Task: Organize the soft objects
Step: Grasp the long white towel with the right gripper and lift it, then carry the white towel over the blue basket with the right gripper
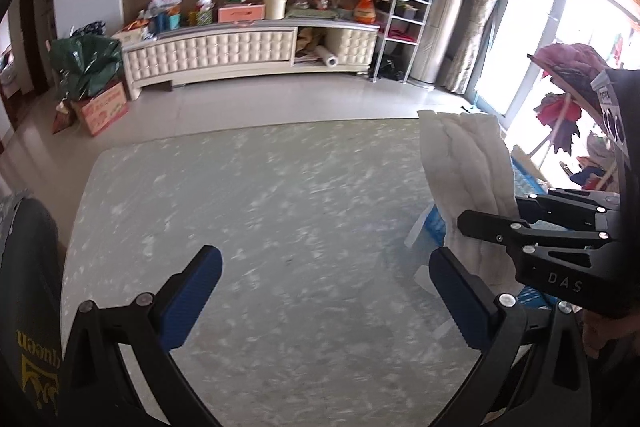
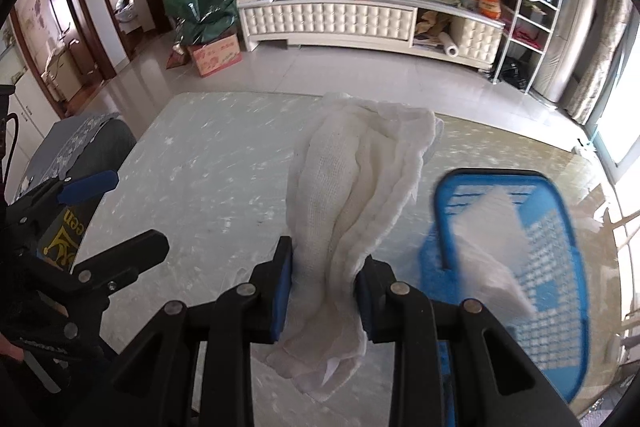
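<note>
my right gripper angles down, clamping a white cloth above the marbled table; my left gripper gapes empty, cabinet beyond.

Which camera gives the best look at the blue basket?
The right wrist view: the blue basket shows its rim and mesh wall on the table, with white cloth inside, though blurred. The left wrist view catches only slivers of the basket, hidden behind the white towel and the right gripper.

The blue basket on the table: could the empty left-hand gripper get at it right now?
Probably not directly. The left gripper is open and empty, but the right gripper, clamped on the white cloth, sits between it and the blue basket.
</note>
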